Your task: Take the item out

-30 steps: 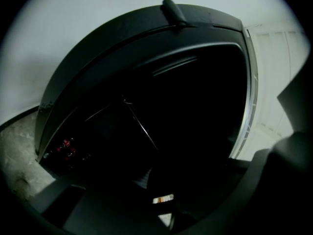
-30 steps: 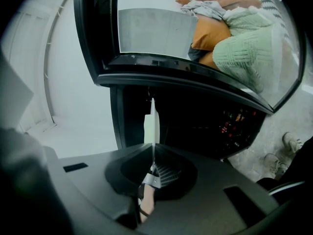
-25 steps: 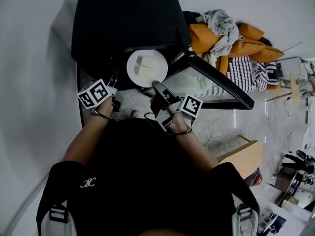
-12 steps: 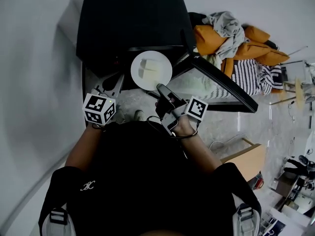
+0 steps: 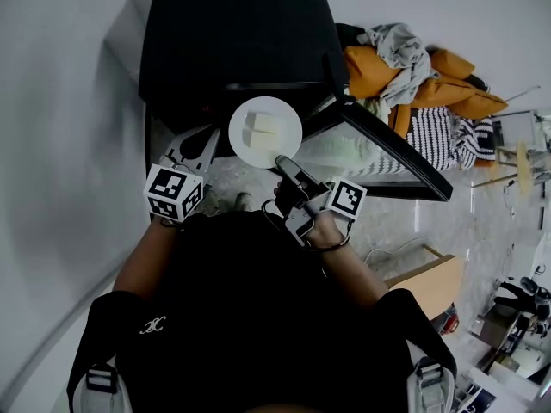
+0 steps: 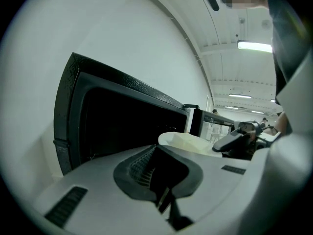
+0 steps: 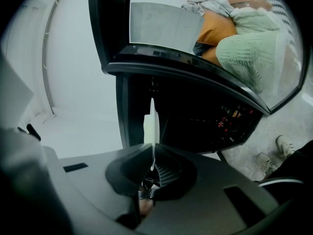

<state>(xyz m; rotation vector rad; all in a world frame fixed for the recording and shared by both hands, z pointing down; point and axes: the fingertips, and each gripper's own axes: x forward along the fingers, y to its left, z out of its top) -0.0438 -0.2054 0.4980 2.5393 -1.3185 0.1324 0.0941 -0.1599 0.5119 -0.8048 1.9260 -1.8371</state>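
A white plate [image 5: 264, 132] carrying pale food pieces [image 5: 263, 126] hangs just in front of the black microwave [image 5: 232, 33], whose door [image 5: 387, 149] stands swung out to the right. My right gripper [image 5: 281, 161] is shut on the plate's near rim. In the right gripper view the plate [image 7: 151, 124] appears edge-on, clamped in the right gripper [image 7: 152, 164]. My left gripper [image 5: 196, 144] is to the plate's left, shut and holding nothing. The left gripper view has the left gripper [image 6: 159, 180] closed, with the plate [image 6: 188, 142] beyond it.
A heap of orange, grey and striped clothes [image 5: 422, 76] lies behind the open door. A wooden box [image 5: 426, 274] sits on the marble floor at the right. A white wall [image 5: 69, 101] runs along the left. The person's shoes [image 7: 281, 146] are below the microwave.
Both grippers have drawn back a little toward the body. The plate has come slightly further out of the microwave's opening with the right gripper.
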